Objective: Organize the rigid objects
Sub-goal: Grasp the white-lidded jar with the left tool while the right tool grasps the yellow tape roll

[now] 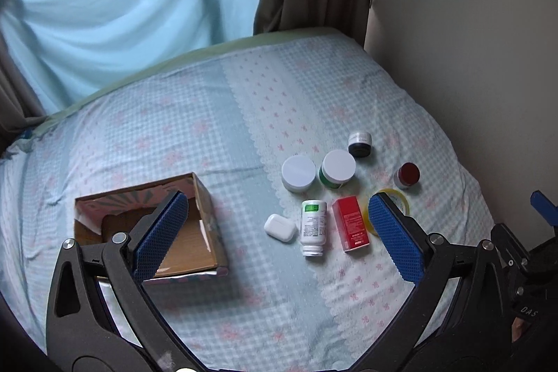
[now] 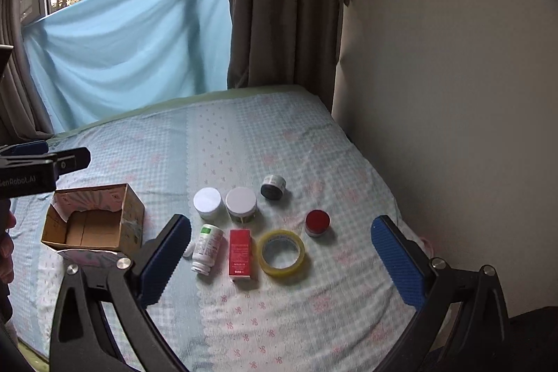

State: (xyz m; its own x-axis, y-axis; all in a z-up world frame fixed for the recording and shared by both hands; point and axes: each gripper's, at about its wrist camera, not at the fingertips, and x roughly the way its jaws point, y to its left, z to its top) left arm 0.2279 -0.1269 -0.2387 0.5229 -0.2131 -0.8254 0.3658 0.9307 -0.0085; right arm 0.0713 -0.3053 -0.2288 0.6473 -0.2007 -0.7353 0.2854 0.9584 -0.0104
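Observation:
An open cardboard box [image 1: 195,232] [image 2: 94,225] sits on the bed at the left. To its right lie a white earbud case [image 1: 279,228], a white pill bottle [image 1: 314,227] [image 2: 207,248], a red box [image 1: 350,227] [image 2: 240,252] and a yellow tape roll [image 2: 281,252] [image 1: 397,199]. Behind them stand two white-lidded jars [image 1: 298,173] [image 2: 241,203], a small black jar [image 1: 360,144] [image 2: 273,186] and a red-lidded jar [image 1: 407,175] [image 2: 317,222]. My left gripper [image 1: 275,232] is open and empty above the bed. My right gripper [image 2: 279,260] is open and empty above the items.
The bed [image 1: 209,128] has a light blue checked sheet. A cream wall [image 2: 453,93] runs along its right side. A brown curtain [image 2: 279,6] and a blue cloth [image 2: 132,40] hang behind it. The left gripper shows at the left edge of the right wrist view [image 2: 42,166].

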